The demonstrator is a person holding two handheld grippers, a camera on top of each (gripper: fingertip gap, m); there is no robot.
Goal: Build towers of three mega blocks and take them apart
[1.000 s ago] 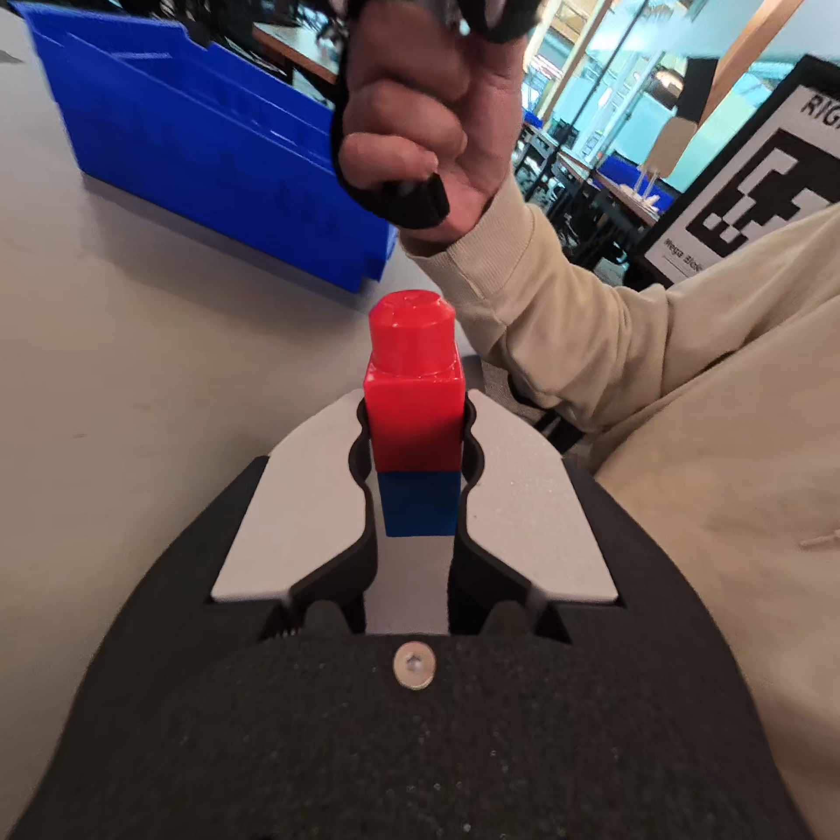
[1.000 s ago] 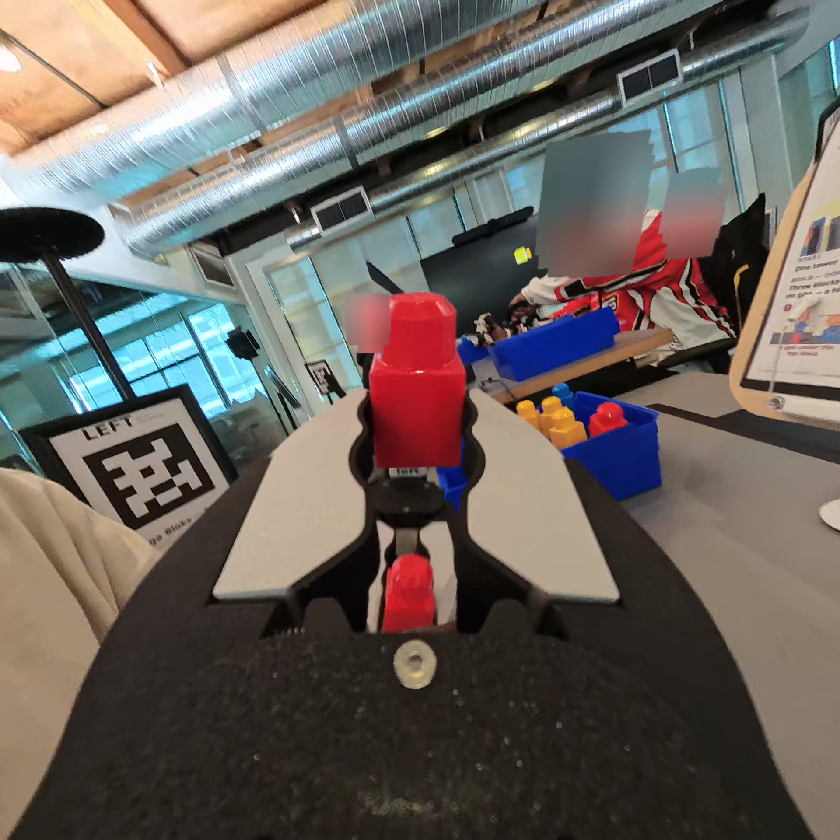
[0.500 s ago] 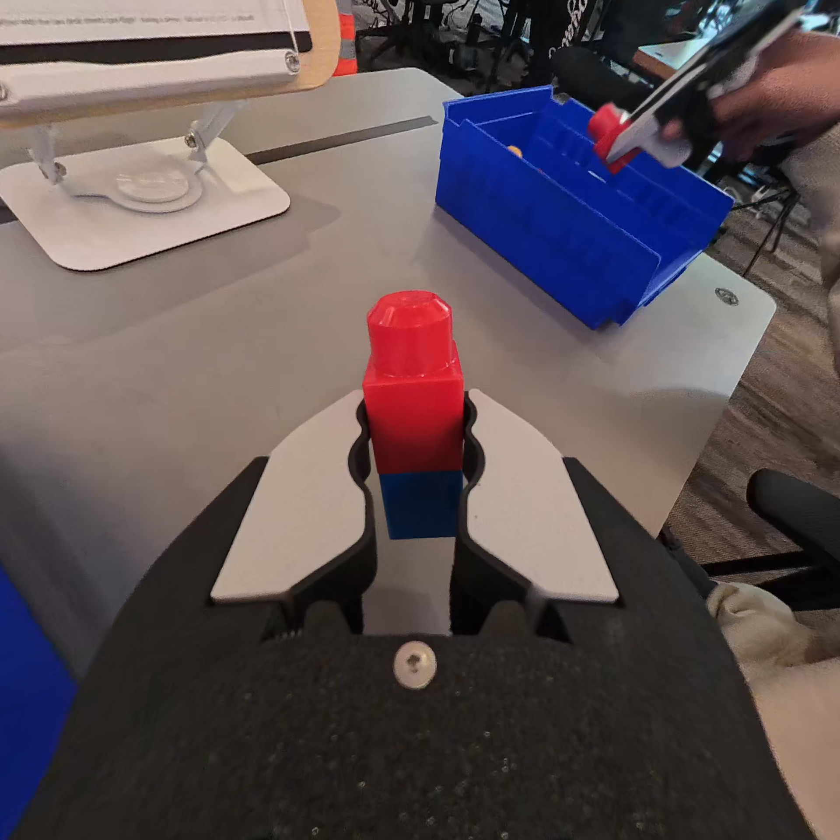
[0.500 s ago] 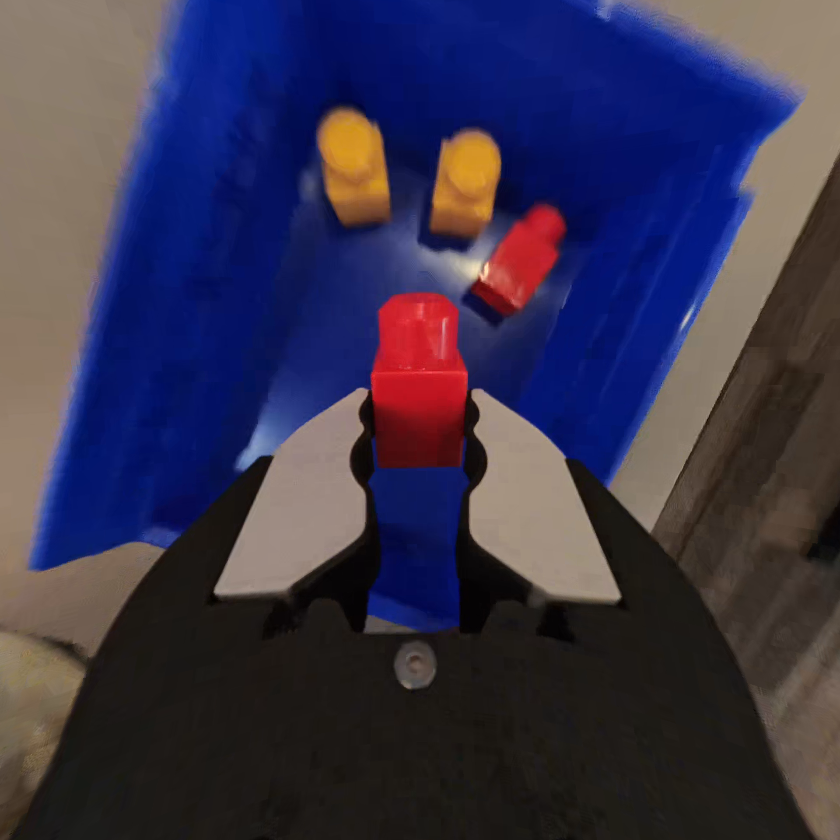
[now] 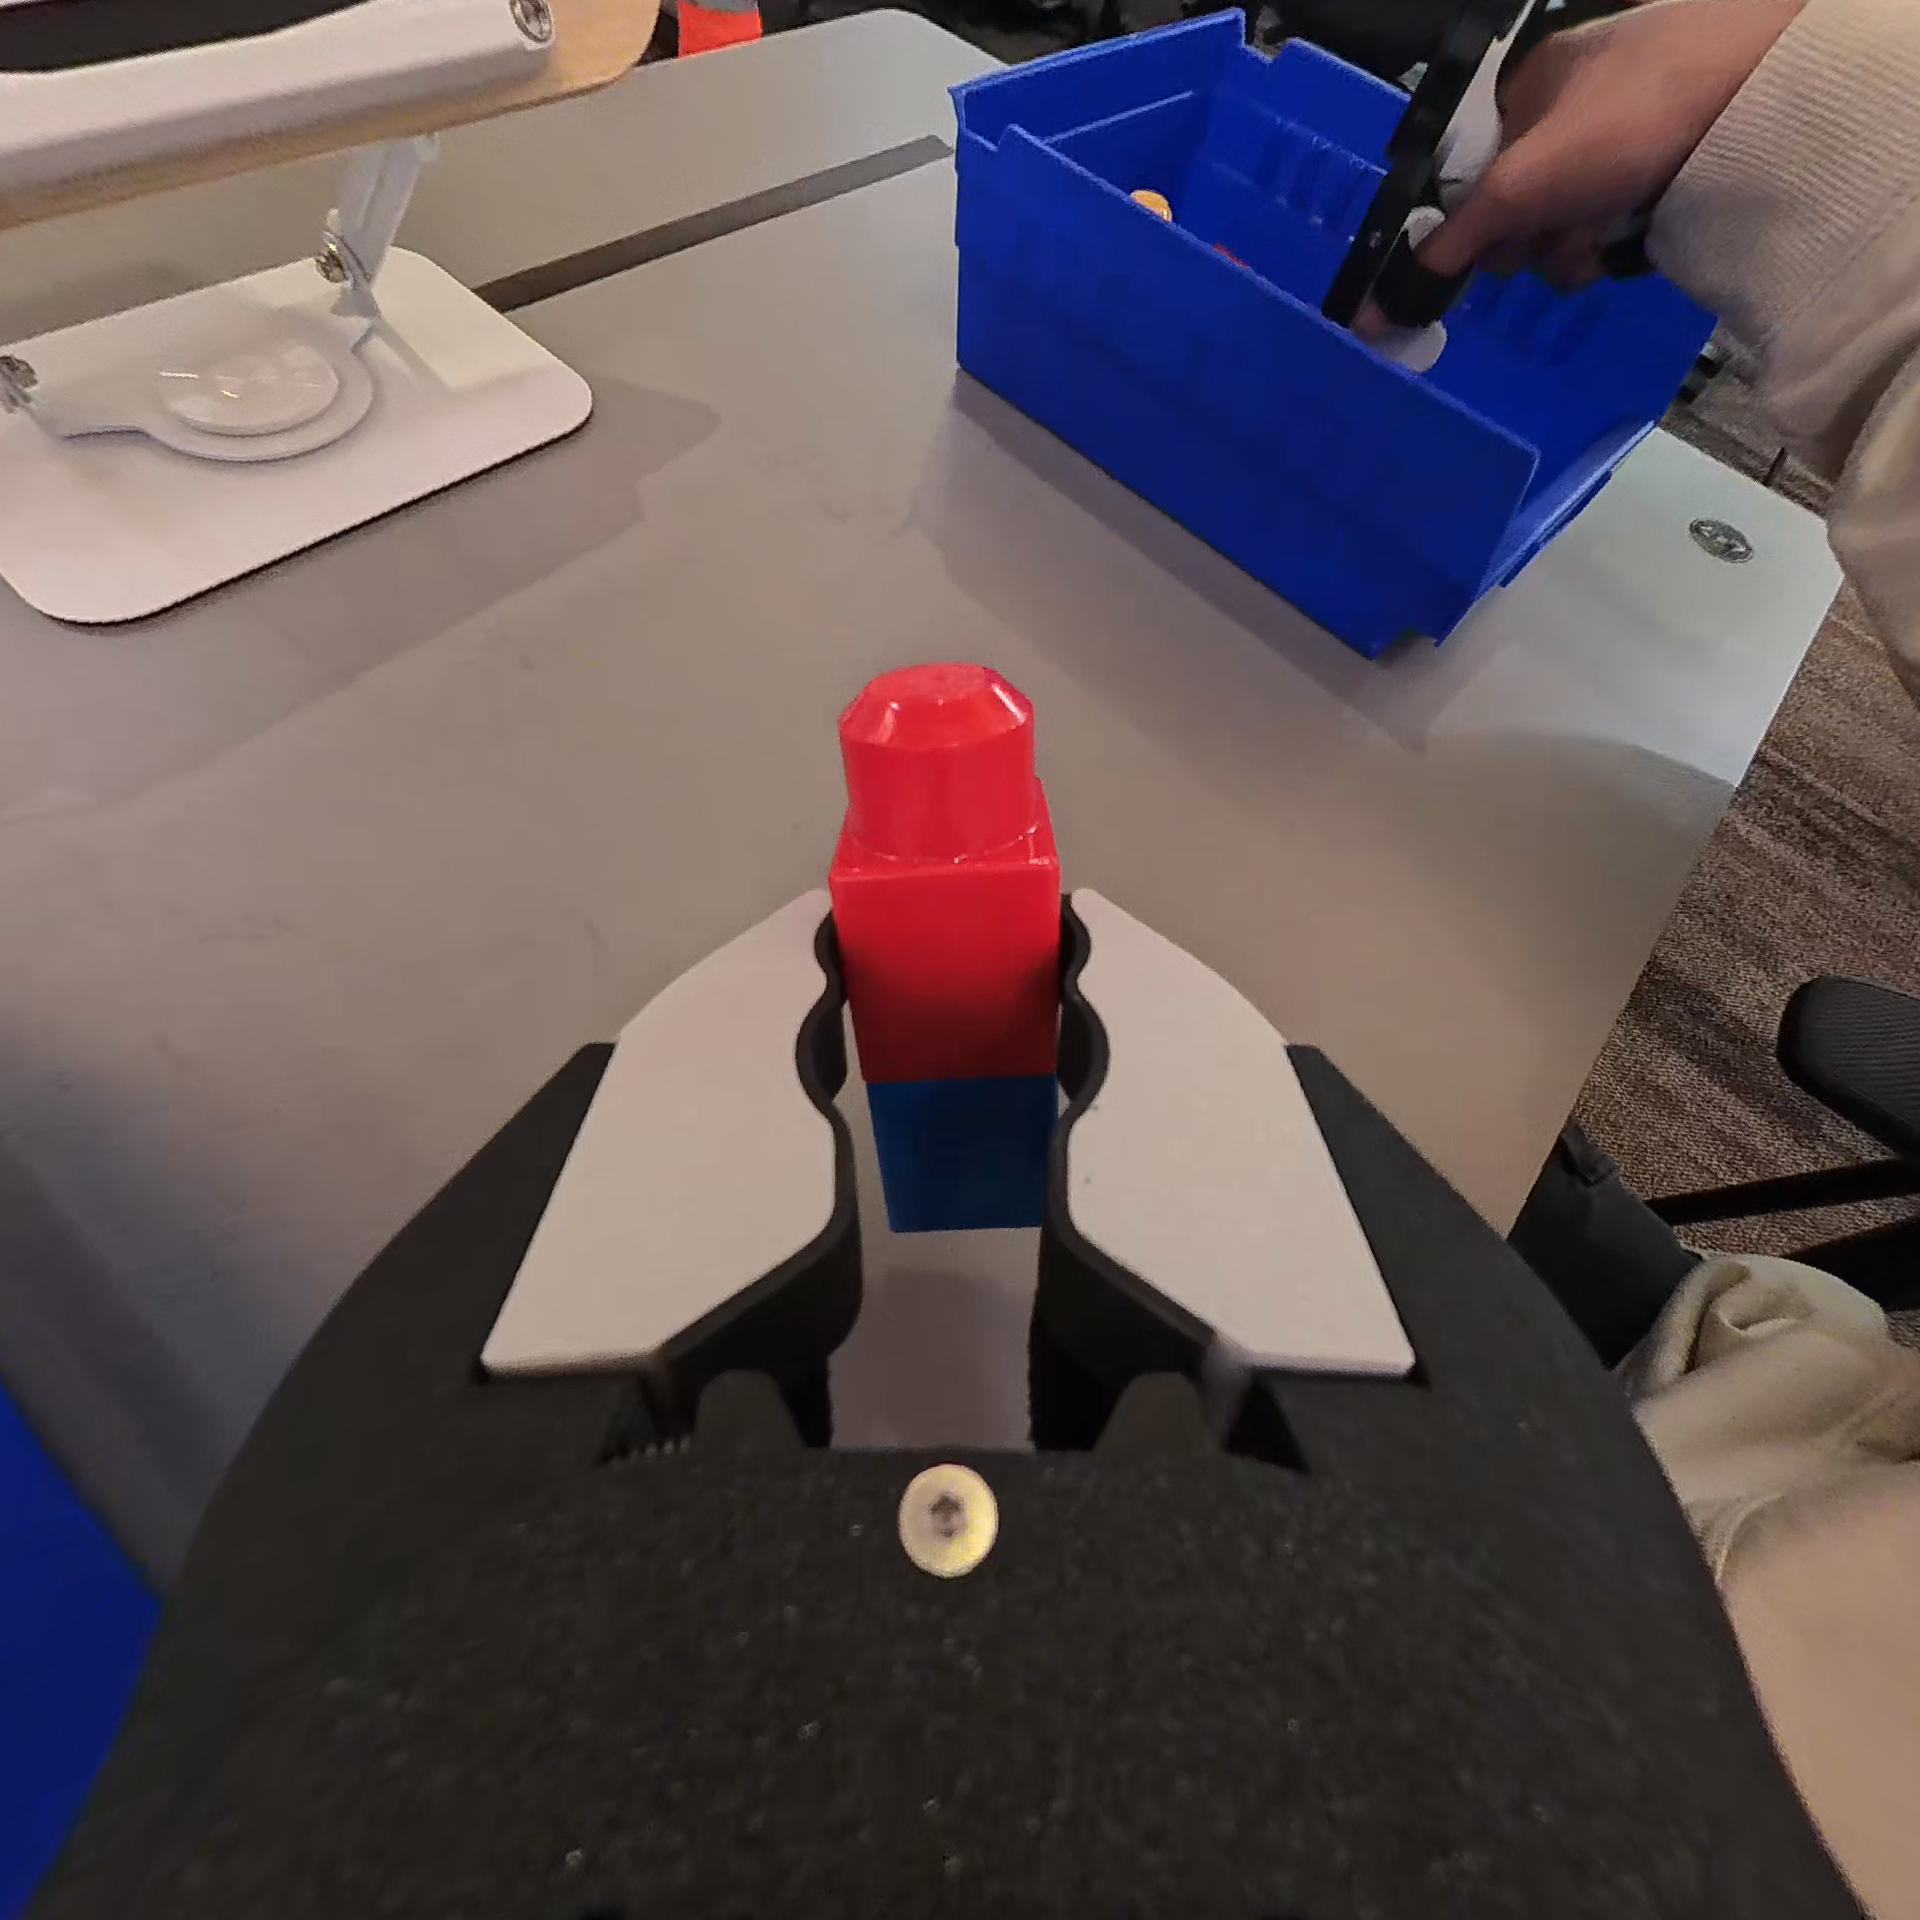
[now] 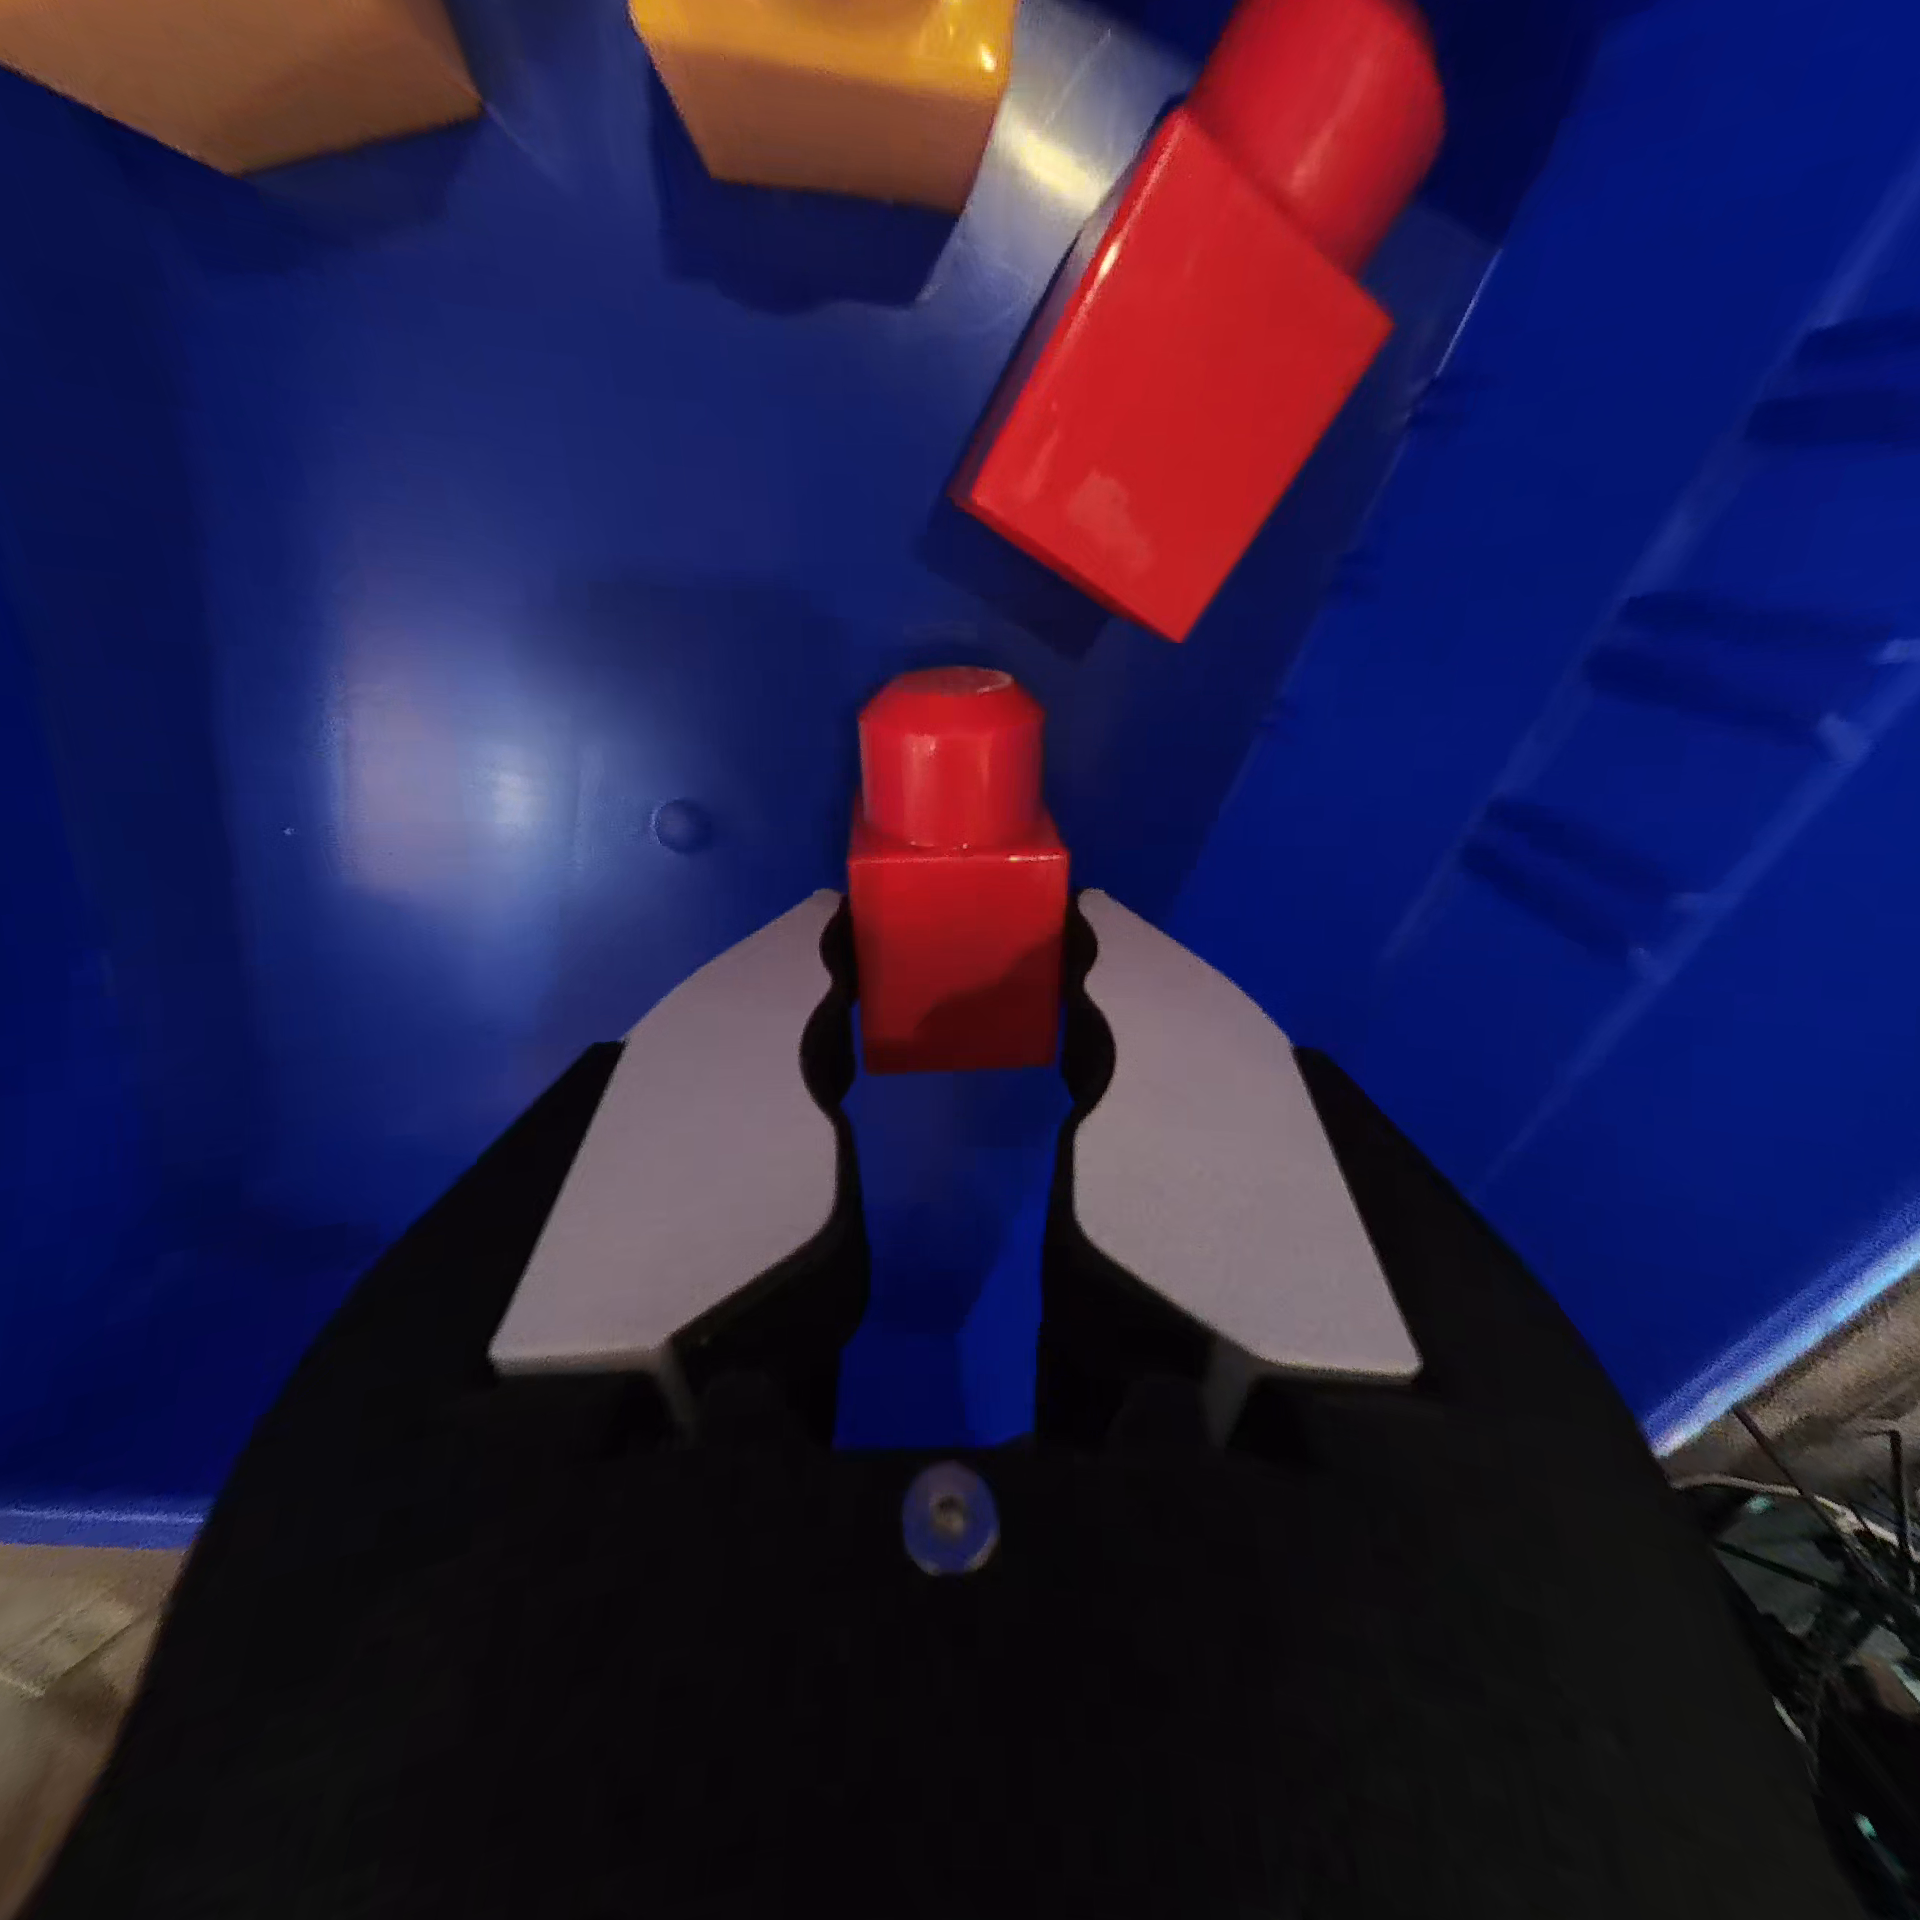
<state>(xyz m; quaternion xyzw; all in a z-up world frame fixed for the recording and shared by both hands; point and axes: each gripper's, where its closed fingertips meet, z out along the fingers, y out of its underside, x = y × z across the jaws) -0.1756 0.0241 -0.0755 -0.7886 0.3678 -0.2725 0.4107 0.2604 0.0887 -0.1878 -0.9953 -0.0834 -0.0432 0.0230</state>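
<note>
The left gripper point(image 5: 945, 997) pinches a two-block stack at the centre of its frame: a red block point(image 5: 943, 935) seated on a blue block point(image 5: 961, 1153), both pads pressed against the red one's sides, above the grey table point(image 5: 520, 810). Only this view shows the table, the white stand point(image 5: 260, 416) at upper left, and the blue bin point(image 5: 1247, 416) from outside at upper right, where the person's hand point(image 5: 1558, 177) lowers the other gripper into it.

The right wrist view shows what the bin wall hides. The right gripper point(image 6: 958, 987) is closed to a block's width on a single red block point(image 6: 956, 935), stud pointing toward the bin floor point(image 6: 468, 623), pads tight on both sides. At upper right a second red block point(image 6: 1195, 343) lies tilted on its side; along the top edge sit two yellow blocks point(image 6: 831, 83), cut off by the frame.

Counted across both views: three red blocks, one blue, two yellow. A strip of another blue object point(image 5: 42, 1662) shows at the lower left edge of the left view.
</note>
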